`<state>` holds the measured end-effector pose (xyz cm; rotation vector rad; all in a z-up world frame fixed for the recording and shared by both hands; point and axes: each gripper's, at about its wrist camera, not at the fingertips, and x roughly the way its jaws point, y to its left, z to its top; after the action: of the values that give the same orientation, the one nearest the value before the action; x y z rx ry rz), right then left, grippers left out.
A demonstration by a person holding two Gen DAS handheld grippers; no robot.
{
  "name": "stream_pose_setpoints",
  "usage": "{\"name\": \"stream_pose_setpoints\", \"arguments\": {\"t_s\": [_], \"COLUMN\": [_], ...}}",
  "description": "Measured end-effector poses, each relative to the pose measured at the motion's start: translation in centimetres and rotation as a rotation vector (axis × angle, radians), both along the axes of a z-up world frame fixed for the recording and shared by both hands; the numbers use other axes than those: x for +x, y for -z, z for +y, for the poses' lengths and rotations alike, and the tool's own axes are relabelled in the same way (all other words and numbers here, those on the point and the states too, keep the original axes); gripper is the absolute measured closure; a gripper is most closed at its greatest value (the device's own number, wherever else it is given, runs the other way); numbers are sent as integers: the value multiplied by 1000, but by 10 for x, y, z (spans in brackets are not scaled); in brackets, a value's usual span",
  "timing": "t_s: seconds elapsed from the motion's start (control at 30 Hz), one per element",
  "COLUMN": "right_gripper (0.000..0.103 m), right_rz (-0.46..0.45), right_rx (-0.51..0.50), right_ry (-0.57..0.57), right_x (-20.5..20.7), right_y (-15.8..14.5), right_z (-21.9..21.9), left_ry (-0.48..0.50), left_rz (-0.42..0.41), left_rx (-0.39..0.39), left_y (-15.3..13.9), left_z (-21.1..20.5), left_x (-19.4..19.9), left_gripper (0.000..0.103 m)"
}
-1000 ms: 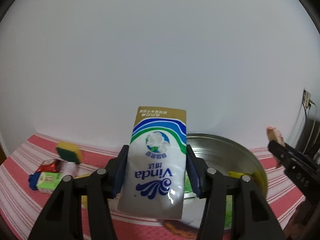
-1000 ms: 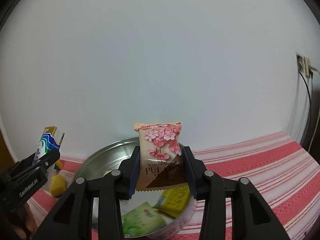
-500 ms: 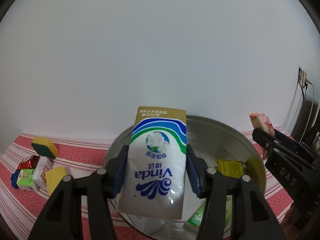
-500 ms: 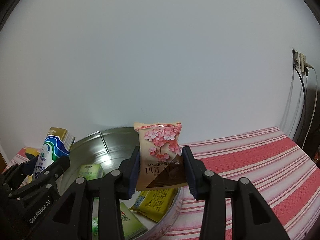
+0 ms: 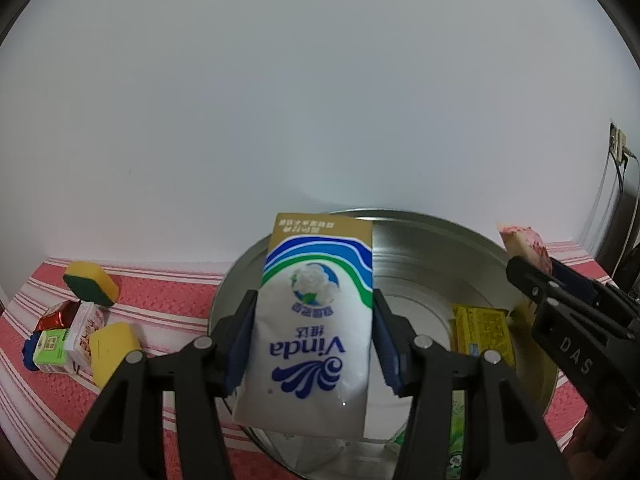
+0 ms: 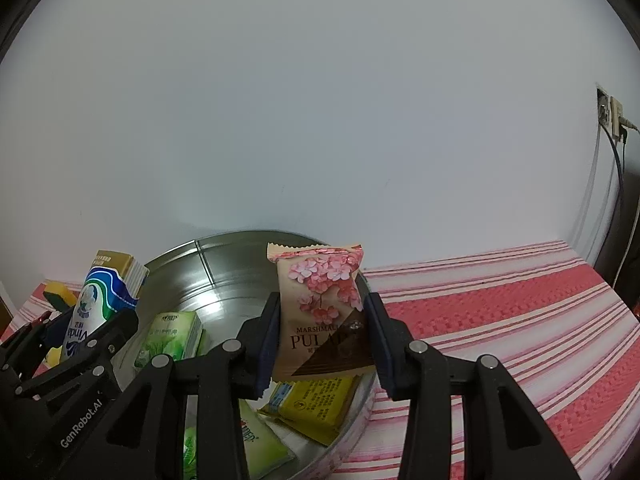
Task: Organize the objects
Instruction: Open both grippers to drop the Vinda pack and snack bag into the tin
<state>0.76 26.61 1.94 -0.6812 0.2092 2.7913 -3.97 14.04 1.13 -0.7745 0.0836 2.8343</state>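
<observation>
Red striped woven cloth [image 6: 500, 320]; round steel basin [image 5: 440, 248]

Left tongs [image 5: 312, 344], right tongs [image 6: 322, 344] both clamped, angled downward.

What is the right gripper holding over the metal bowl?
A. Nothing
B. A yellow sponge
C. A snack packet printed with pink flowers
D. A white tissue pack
C: the right gripper is shut on the snack packet with pink flowers, above the metal bowl.
</observation>
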Motion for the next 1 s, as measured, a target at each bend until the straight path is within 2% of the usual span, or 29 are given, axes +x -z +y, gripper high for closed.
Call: {"name": "stream_pose_setpoints", "arguments": {"t_s": [0.23,0.33,0.4,0.43,0.57,0.7,0.87,1.0], "right_gripper": [58,58,57,57,52,42,29,24], "right_rz": [-14,-12,-13,-13,13,63,160,208], "right_rx": [-14,-40,-69,-90,-133,-199,-284,-292], "right_ry": [-10,-21,-28,-28,-13,-8,-59,-77], "right_x": [-14,-9,-11,-10,-2,12,31,45], "right_y": [-5,-2,-2,-2,-5,-8,-18,-25], "right_z": [6,15,15,18,26,34,42,42], "left_ry": [-19,-24,-43,-56,-63,-74,-110,-131], "left_rz": [-8,-8,13,33,87,85,58,56], "left_rx": [-15,-19,-30,-35,-4,27,71,74], "left_y": [-9,-8,-14,-16,-26,-29,-27,-25], "left_z": [3,2,7,7,3,-4,-21,-30], "left_x": [-6,-8,0,3,15,19,17,19], "left_gripper": [49,45,21,0,0,0,0,0]}}
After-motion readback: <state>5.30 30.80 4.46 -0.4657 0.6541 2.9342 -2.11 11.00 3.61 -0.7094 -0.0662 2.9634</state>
